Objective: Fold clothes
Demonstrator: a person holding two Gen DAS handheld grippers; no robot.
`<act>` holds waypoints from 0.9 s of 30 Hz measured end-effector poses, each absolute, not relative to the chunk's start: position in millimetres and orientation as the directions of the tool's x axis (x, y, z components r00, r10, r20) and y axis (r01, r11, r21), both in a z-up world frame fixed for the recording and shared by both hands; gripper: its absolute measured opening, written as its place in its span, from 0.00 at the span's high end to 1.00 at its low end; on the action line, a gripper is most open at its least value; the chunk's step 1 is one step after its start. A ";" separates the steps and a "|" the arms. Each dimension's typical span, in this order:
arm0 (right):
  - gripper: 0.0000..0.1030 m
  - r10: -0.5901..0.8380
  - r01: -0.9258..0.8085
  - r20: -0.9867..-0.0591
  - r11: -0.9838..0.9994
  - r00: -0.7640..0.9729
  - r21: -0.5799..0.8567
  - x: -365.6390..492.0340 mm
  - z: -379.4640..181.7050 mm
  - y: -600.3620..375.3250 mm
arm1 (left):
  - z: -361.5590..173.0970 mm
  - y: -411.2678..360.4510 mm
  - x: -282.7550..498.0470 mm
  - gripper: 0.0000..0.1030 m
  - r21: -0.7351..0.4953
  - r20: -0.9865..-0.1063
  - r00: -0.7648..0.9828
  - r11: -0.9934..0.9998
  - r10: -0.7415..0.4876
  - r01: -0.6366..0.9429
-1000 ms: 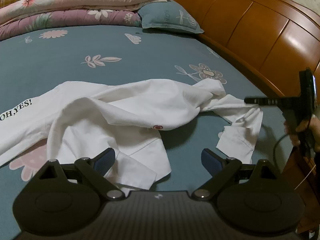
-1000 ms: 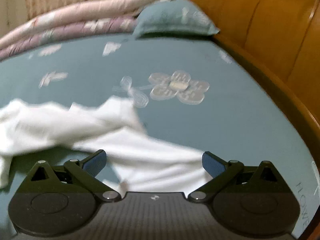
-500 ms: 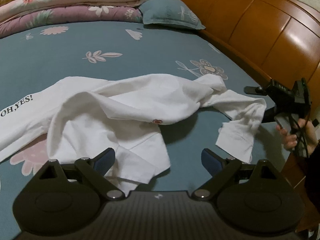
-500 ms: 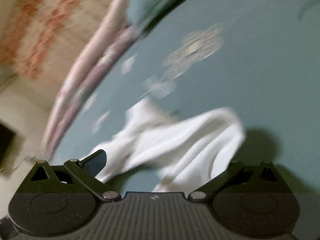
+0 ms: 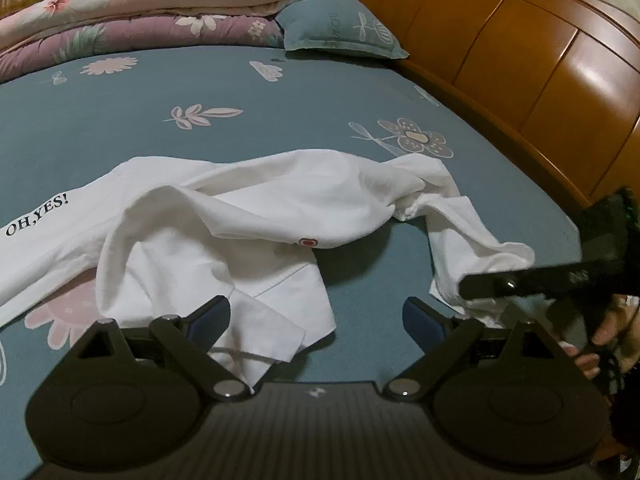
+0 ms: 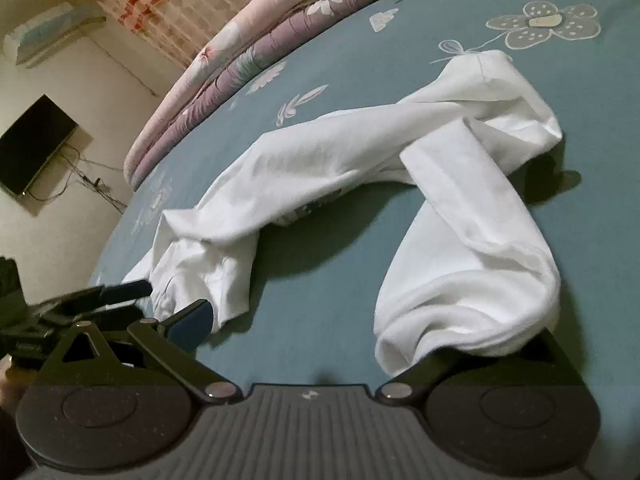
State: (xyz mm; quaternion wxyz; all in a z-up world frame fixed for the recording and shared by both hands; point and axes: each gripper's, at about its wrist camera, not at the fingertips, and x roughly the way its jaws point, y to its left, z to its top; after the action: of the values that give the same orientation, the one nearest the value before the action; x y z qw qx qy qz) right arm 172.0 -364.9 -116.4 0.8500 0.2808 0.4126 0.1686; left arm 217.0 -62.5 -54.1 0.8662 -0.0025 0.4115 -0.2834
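A crumpled white T-shirt [image 5: 240, 216] with black "OH,YES!" lettering lies on the teal flowered bed sheet [image 5: 200, 80]. My left gripper [image 5: 316, 320] is open and empty, just above the shirt's near hem. In the right wrist view the same shirt [image 6: 360, 152] stretches across the sheet, and one sleeve end [image 6: 472, 296] lies over my right gripper's right finger. My right gripper [image 6: 360, 328] is open, with the sleeve between its jaws at the right side. The right gripper also shows in the left wrist view [image 5: 520, 280] at the shirt's right sleeve.
Folded pink and purple quilts [image 5: 152, 12] and a teal pillow [image 5: 340, 28] lie at the bed's far end. A wooden headboard [image 5: 540, 60] runs along the right. A wall-mounted TV [image 6: 32, 148] and air conditioner [image 6: 52, 32] show in the right wrist view.
My right gripper has swung round low beside the bed and moved in on the sleeve end, which has shifted a little. The left gripper has barely moved.
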 end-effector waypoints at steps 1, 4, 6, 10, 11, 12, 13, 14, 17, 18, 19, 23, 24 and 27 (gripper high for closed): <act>0.00 0.504 -0.048 -0.608 0.792 0.613 0.608 166.1 -113.2 -365.5 | -54.2 -62.2 217.1 0.10 -0.238 -0.711 0.500 0.839 -0.493 0.489; 0.00 0.432 -0.011 -0.608 0.821 0.666 0.571 154.0 -104.8 -369.5 | -54.2 -61.0 217.1 0.10 -0.238 -0.712 0.501 0.840 -0.493 0.488; 0.00 0.347 0.032 -0.622 0.857 0.702 0.514 153.0 -98.2 -370.1 | -53.7 -59.5 217.0 0.10 -0.237 -0.710 0.504 0.842 -0.491 0.485; 0.00 0.326 0.007 -0.594 0.873 0.736 0.487 161.7 -86.2 -362.3 | -50.6 -51.7 216.8 0.10 -0.234 -0.704 0.521 0.851 -0.482 0.470; 0.00 0.349 -0.021 -0.584 0.870 0.733 0.493 164.8 -84.1 -357.0 | -49.7 -49.2 216.7 0.10 -0.233 -0.703 0.526 0.854 -0.478 0.465; 0.00 0.385 -0.062 -0.577 0.864 0.720 0.500 168.6 -83.2 -348.5 | -48.9 -45.5 216.9 0.10 -0.232 -0.702 0.534 0.860 -0.472 0.455; 0.00 0.427 -0.106 -0.573 0.855 0.700 0.508 172.4 -84.1 -338.2 | -48.0 -41.7 217.0 0.10 -0.230 -0.701 0.541 0.865 -0.465 0.446; 0.00 0.469 -0.149 -0.570 0.842 0.675 0.518 175.3 -85.9 -328.2 | -47.2 -38.0 217.2 0.10 -0.229 -0.699 0.548 0.870 -0.459 0.436; 0.00 0.559 -0.245 -0.597 0.814 0.576 0.526 183.6 -99.6 -294.1 | -44.5 -27.9 218.6 0.10 -0.228 -0.699 0.564 0.885 -0.440 0.407; 0.00 0.572 -0.261 -0.618 0.811 0.539 0.523 185.1 -106.2 -284.7 | -44.5 -27.2 218.5 0.10 -0.229 -0.699 0.565 0.885 -0.439 0.405; 0.00 0.575 -0.271 -0.633 0.812 0.518 0.517 184.6 -110.7 -279.1 | -44.5 -26.7 218.3 0.10 -0.230 -0.699 0.565 0.885 -0.439 0.405; 0.00 0.566 -0.261 -0.644 0.819 0.514 0.511 172.1 -113.1 -283.7 | -44.8 -24.7 217.5 0.10 -0.232 -0.698 0.565 0.885 -0.440 0.403; 0.00 0.566 -0.245 -0.633 0.815 0.528 0.525 166.6 -109.5 -292.5 | -44.8 -24.2 217.3 0.10 -0.232 -0.698 0.565 0.885 -0.440 0.403; 0.00 0.554 -0.183 -0.589 0.800 0.587 0.571 140.2 -96.8 -327.6 | -45.8 -24.8 216.7 0.10 -0.237 -0.697 0.562 0.882 -0.446 0.407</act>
State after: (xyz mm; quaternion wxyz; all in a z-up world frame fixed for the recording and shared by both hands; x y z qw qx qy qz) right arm 140.2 -327.6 -96.8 0.8601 0.2322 0.4005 0.2142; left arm 216.7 -24.8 -45.8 0.8833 -0.0245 0.4012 -0.2414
